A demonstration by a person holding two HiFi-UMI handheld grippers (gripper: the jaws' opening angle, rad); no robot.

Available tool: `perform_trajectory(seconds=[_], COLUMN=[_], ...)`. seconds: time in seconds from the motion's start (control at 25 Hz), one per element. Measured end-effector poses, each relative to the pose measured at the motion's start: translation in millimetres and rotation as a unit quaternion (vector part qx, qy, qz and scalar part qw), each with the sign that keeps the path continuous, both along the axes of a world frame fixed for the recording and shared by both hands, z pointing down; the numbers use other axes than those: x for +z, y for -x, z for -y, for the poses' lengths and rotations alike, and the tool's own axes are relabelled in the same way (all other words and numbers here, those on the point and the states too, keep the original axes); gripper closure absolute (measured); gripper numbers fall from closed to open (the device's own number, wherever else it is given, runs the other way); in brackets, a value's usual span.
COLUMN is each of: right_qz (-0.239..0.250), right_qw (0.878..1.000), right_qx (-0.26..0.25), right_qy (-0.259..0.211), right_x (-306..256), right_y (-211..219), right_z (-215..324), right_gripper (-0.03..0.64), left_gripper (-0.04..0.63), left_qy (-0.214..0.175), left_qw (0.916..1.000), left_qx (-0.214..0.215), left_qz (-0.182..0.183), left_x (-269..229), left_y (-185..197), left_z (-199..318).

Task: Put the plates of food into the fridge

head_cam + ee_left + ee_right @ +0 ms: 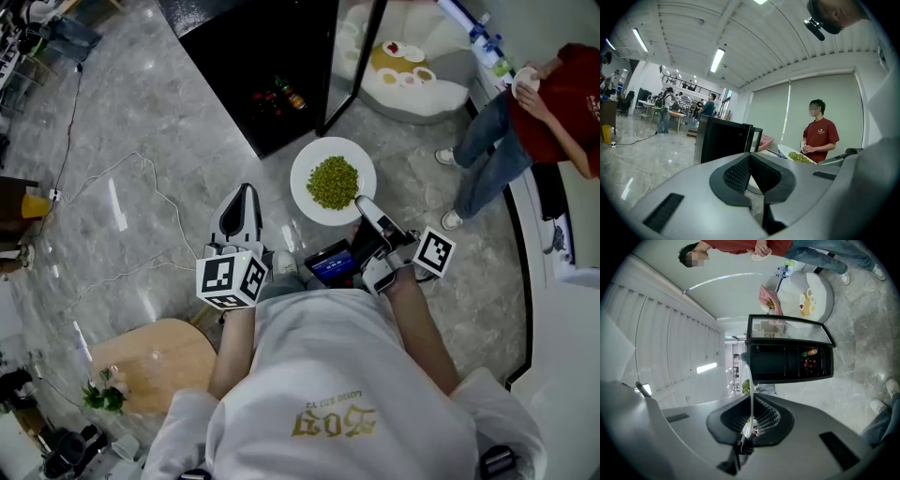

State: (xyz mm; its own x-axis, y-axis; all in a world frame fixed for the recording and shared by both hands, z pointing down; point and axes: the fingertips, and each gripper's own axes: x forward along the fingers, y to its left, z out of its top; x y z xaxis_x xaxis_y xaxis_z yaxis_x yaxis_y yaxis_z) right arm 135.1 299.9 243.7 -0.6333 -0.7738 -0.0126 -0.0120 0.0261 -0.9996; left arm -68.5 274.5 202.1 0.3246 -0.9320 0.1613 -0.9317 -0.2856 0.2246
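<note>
- Head view is showing a round white plate heaped with small green peas. It is being held above the floor, just in front of the open fridge.
- Right tongs are gripping the plate's near rim. In the right gripper view the thin white edge is sitting pinched between the ribbed black pads.
- Left tongs are hanging beside the plate, apart from it, jaws pressed together on nothing.
- Fridge is standing low, black and boxy, its glass door swung wide, with bottles showing inside.
- Glossy grey marble floor is spreading beneath, and a person in a red shirt is standing off to the right.
</note>
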Motion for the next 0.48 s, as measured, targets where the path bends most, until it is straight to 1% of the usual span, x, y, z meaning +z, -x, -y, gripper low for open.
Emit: perform_trajectory(seconds=[0.12,0.32,0.48], right_qz=[0.009,0.007,0.007], right_qw=[1.0,1.0,1.0], right_qx=[-0.003,-0.013,-0.016], right_qy=[0.004,0.006,0.01], right_x=[0.5,6.2,9.9], right_y=[-1.2,-2.4,-12.3], right_z=[-0.7,0.2,11.7], right_gripper=[0.6,0.6,0.6], left_gripper=[0.589,0.589,0.589], left_qy=[-0.002,-0.005,-0.006], left_qw=[1.0,0.9998,0.9997], left_qx=[-0.006,-0.017,-0.024], left_qz=[-0.001,0.004,0.004], left_x=[-1.4,2.0,3.2], left_y=[-2.0,-2.3,-8.9], left_z=[-2.2,-5.6,4.7])
